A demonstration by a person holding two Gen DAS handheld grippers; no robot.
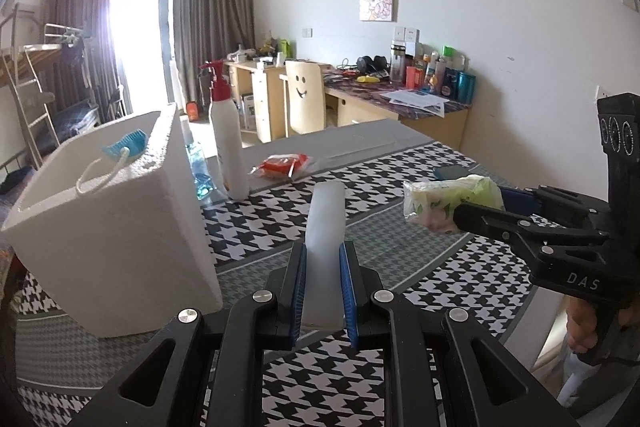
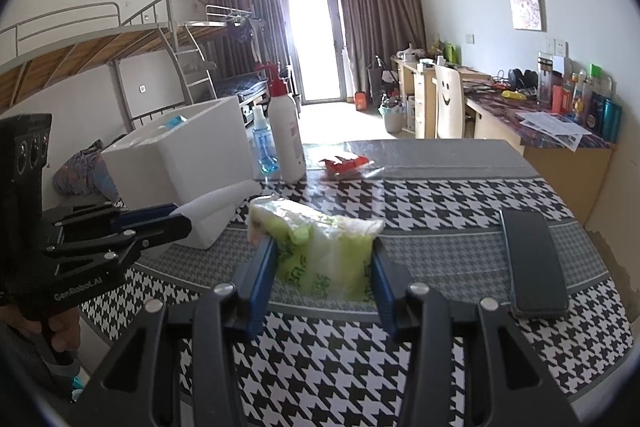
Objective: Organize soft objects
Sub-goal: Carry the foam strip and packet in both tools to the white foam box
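My left gripper (image 1: 323, 259) is shut on a translucent white soft block (image 1: 326, 223), held above the houndstooth tablecloth beside a white foam box (image 1: 120, 227). It also shows in the right wrist view (image 2: 176, 217), where the white block (image 2: 224, 199) sticks out toward the box (image 2: 192, 155). My right gripper (image 2: 324, 255) is shut on a green-and-white tissue pack (image 2: 320, 243) above the table. In the left wrist view the right gripper (image 1: 472, 211) holds that pack (image 1: 444, 203) at the right. A blue-and-white soft item (image 1: 124, 145) with a cord lies inside the box.
A tall white pump bottle (image 1: 228, 143) and a small blue spray bottle (image 1: 198, 167) stand behind the box. A red packet (image 1: 284, 165) lies mid-table. A dark phone (image 2: 532, 263) lies at the right. Desks, a chair and a bunk bed stand beyond the table.
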